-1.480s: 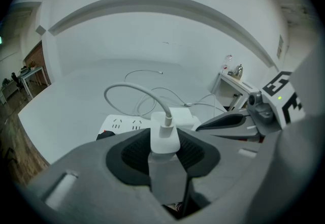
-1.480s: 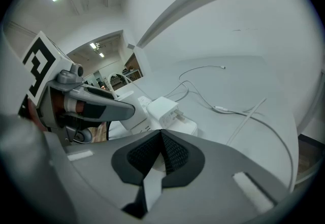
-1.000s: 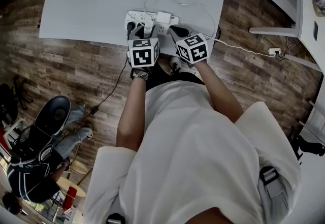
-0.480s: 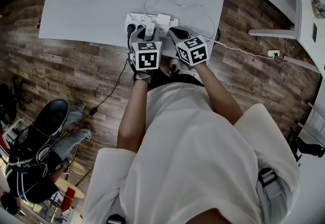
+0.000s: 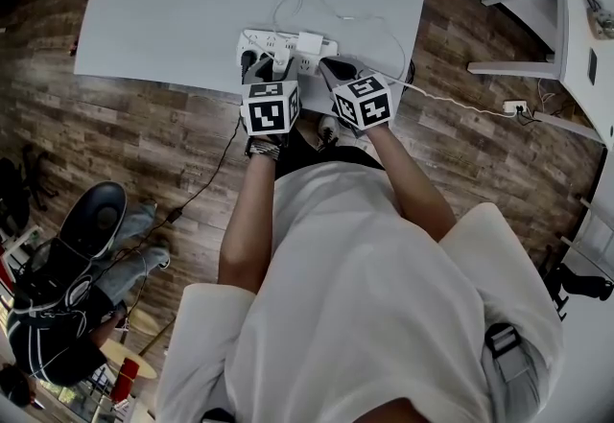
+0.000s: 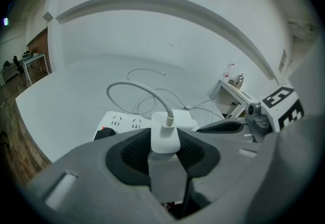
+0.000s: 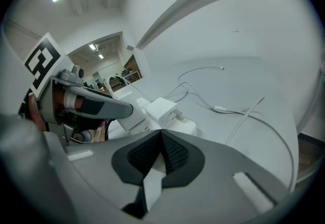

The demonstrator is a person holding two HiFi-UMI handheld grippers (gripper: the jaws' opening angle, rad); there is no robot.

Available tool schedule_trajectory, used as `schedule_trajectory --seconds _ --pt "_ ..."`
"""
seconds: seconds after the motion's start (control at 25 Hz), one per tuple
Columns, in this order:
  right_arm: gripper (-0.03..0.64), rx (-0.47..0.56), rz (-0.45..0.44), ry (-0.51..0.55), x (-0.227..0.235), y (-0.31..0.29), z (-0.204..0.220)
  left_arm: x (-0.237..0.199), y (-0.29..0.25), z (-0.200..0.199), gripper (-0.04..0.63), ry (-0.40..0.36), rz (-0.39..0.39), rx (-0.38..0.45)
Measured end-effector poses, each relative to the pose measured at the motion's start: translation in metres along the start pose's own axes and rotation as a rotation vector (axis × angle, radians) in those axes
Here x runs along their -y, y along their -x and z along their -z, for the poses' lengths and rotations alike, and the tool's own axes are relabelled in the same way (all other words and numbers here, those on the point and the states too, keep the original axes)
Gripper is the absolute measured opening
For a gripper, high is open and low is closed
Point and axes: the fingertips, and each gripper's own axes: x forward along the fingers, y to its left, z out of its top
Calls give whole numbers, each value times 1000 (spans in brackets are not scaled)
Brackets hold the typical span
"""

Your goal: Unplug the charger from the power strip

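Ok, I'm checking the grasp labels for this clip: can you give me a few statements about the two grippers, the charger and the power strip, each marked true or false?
1. The left gripper has its jaws closed on a white charger. True.
2. The right gripper grips a second charger. False: its jaws are together with nothing between them.
3. A white cable is plugged into the top of the gripped charger. True.
4. The power strip lies on the wooden floor. False: it lies on the white table, near the edge closest to the person.
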Motion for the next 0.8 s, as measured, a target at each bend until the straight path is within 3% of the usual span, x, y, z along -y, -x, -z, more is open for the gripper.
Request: schedule_trajectory --seconds 0.24,0.44,0.8 --pt "2 3 1 4 1 1 0 3 0 1 146 -61 -23 -6" --pt "2 -2 0 1 1 1 2 7 -2 0 146 -170 -50 -13" --pt "2 -4 3 6 0 1 1 3 1 2 146 -91 -21 -10"
